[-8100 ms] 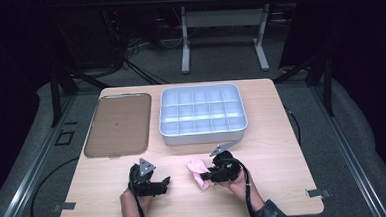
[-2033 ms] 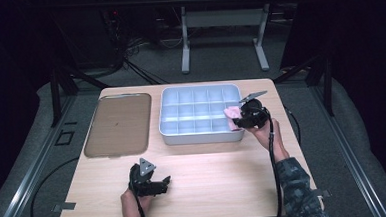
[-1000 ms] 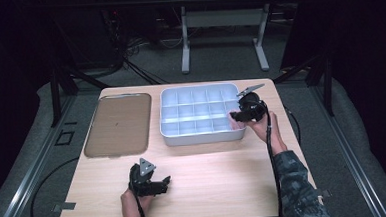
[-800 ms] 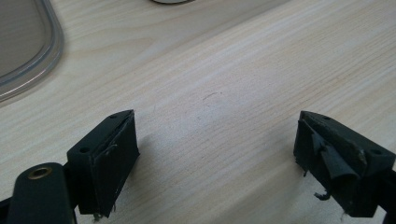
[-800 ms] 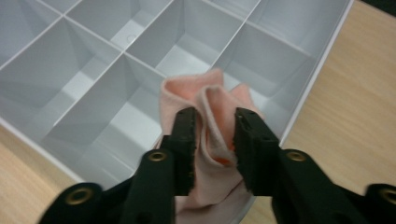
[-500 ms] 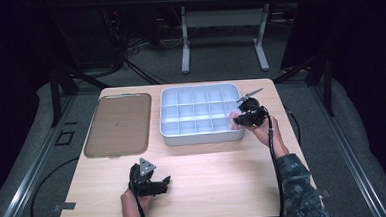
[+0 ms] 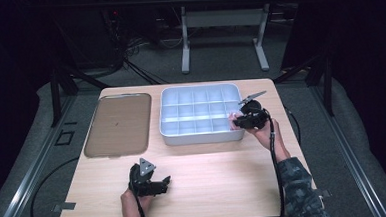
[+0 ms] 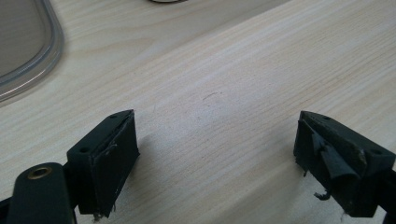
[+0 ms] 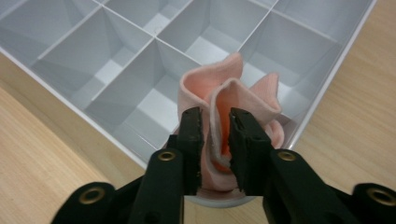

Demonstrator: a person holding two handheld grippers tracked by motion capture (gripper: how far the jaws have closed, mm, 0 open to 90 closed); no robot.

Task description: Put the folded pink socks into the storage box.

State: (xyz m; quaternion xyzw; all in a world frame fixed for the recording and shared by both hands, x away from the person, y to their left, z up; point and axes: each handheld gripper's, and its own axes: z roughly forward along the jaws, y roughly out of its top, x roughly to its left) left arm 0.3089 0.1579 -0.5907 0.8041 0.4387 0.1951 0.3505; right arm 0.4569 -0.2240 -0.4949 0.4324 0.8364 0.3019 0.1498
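The pink cloth sits bunched in the white tray's near-right corner compartment, right between our right gripper's jaws, which have just eased apart around a fold. Our left gripper is wide open, well away.

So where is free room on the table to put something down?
Bare wood lies between the left gripper and the divided tray, and along the table's near edge. It is crowded at the tray's right corner, where the right gripper holds pink cloth.
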